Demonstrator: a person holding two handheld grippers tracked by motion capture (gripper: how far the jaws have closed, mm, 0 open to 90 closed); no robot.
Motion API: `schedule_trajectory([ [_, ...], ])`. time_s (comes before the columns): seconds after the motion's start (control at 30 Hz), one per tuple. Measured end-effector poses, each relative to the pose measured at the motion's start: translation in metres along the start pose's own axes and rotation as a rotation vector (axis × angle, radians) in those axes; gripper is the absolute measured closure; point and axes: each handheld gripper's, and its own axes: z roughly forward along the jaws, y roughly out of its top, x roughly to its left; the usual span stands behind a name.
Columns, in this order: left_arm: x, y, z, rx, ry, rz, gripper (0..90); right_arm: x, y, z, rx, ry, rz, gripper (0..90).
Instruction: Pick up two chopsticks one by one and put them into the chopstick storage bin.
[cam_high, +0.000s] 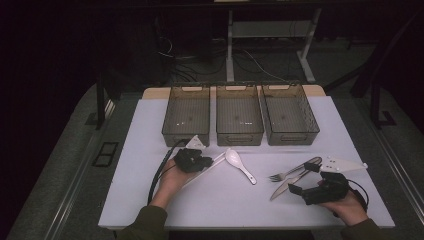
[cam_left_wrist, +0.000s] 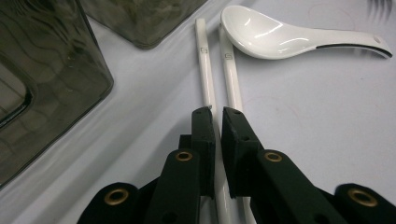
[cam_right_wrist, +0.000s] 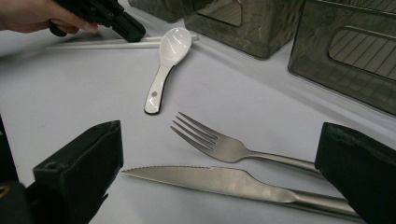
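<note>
While our left gripper clamps the 2 white chopsticks and our right gripper gapes, we judge lifting them binward comes next

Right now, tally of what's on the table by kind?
Smoky plastic bins: 3
White chopsticks: 2
White ceramic spoon: 1
Metal fork: 1
Metal knife: 1
Total: 8
</note>
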Motion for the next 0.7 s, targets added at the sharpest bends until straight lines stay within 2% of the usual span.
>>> schedule_trajectory([
  [0.07, -0.0001, -0.0007, 0.0001, -0.008, -0.001, -0.007, 83.0, 0.0002, 0.0, 0.0, 0.001, 0.0, 0.0, 1.1],
  [0.13, 0.0002, -0.0009, -0.0003, -0.005, 0.002, 0.004, 83.5, 0.0001, 0.0, -0.0002, 0.0, 0.001, -0.001, 1.1],
  [0.2, -0.0008, -0.001, 0.0001, -0.011, 0.004, -0.015, 83.8, 0.0001, -0.0001, -0.0002, 0.0, 0.001, 0.0, 1.1],
  [0.4, 0.0005, -0.0011, -0.0006, -0.01, -0.001, -0.009, 84.0, 0.0004, -0.0002, -0.0002, 0.001, 0.002, -0.004, 1.1],
  [0.47, 0.0002, -0.0005, -0.0009, -0.01, 0.004, -0.014, 84.0, 0.0003, -0.0004, -0.0003, 0.0, 0.001, -0.003, 1.1],
  [0.57, -0.0005, 0.0006, -0.0029, 0.0, 0.021, 0.001, 84.0, 0.0, -0.0007, -0.0001, -0.004, 0.002, -0.001, 1.1],
  [0.7, 0.0005, 0.0014, -0.0085, -0.013, 0.028, -0.002, 84.0, 0.0005, -0.0016, 0.002, -0.02, -0.009, -0.004, 1.0],
])
